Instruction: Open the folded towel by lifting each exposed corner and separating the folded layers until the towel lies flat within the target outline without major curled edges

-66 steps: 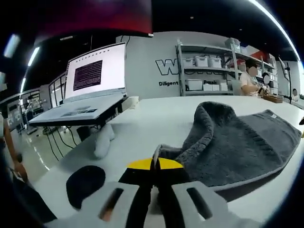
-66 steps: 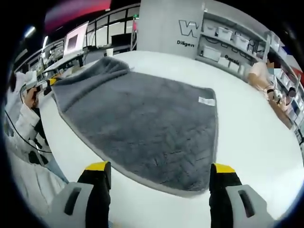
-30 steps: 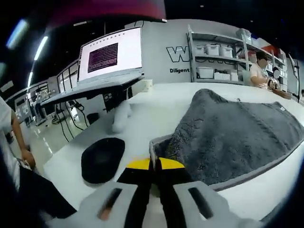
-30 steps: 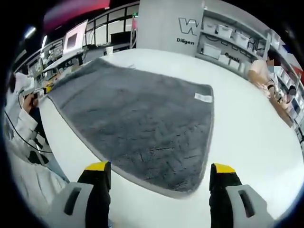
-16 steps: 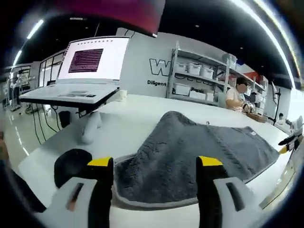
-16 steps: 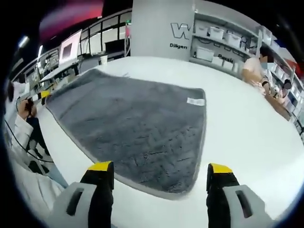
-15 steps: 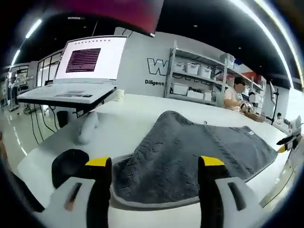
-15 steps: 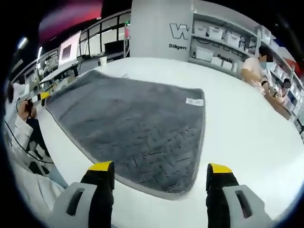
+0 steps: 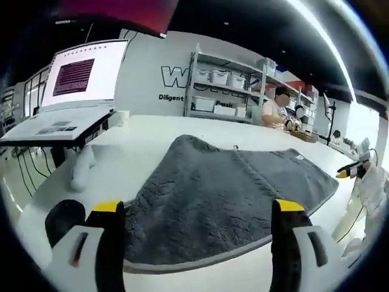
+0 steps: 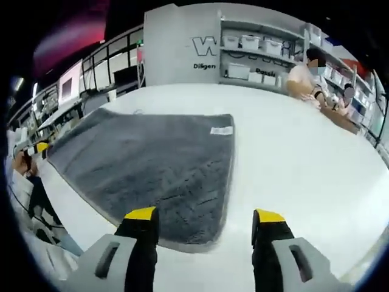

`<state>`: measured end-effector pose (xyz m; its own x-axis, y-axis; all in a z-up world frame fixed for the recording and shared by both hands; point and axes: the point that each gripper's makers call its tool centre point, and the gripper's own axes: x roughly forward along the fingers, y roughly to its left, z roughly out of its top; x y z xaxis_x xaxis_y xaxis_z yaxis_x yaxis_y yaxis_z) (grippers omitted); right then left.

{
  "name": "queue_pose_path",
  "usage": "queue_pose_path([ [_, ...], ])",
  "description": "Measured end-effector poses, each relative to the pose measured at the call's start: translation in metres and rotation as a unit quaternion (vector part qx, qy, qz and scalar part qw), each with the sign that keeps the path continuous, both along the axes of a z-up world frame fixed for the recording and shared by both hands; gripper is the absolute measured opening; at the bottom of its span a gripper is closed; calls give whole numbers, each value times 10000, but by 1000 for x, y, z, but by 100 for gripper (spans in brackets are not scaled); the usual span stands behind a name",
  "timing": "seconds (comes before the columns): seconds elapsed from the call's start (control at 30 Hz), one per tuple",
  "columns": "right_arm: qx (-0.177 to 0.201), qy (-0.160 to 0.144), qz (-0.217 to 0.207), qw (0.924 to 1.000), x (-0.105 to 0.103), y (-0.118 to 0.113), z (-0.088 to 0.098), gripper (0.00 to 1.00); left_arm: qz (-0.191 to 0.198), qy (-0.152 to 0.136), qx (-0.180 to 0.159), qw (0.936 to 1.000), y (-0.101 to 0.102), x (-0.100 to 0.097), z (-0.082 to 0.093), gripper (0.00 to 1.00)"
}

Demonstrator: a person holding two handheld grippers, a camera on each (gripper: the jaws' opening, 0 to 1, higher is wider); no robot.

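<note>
A dark grey towel [image 9: 225, 198] with a lighter hem lies spread on the white table [image 10: 304, 158]. In the left gripper view its far middle still humps up a little. My left gripper [image 9: 197, 213] is open just in front of the towel's near edge, holding nothing. The same grey towel [image 10: 146, 161] lies flat in the right gripper view, a white label [image 10: 221, 130] at its far right corner. My right gripper [image 10: 205, 216] is open above the towel's near corner, its jaws empty. The other gripper [image 10: 35, 148] shows small at the towel's far left end.
A laptop [image 9: 58, 115] on a stand and a black round object [image 9: 61, 219] sit left of the towel. Shelves with white boxes [image 9: 222, 91] line the back wall. A person [image 10: 307, 82] sits at the table's far end. Bare table lies right of the towel.
My left gripper opened and let go of the towel corner, which settled onto the table. Both cameras have pulled back and shifted; the towel's hump has flattened.
</note>
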<state>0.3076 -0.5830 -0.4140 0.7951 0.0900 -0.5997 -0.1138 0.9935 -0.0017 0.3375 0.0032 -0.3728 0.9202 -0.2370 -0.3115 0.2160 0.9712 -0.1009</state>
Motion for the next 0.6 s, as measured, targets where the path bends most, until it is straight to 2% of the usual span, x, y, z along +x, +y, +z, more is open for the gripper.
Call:
queue_pose_path([
  [0.1,33,76,-88,9999,1,-6,-6,47,-47,113,33,9999,-2,-2,-1,99],
  [0.23,38,64,-86,9999,3,-7,-9,36,-57,45,138,9999,-3,-3,2,99],
  [0.33,35,107,-56,9999,5,-6,-12,33,-49,58,129,9999,-4,-4,2,99],
  [0.43,-6,94,-16,10000,6,-5,-13,28,-81,176,72,9998,-6,-6,-1,98],
  [0.5,2,82,-7,10000,7,-5,-14,22,-82,389,-35,9992,-5,-8,-7,97],
  [0.6,-68,172,31,9998,7,-5,-20,20,-91,314,19,9995,-5,-7,-6,96],
])
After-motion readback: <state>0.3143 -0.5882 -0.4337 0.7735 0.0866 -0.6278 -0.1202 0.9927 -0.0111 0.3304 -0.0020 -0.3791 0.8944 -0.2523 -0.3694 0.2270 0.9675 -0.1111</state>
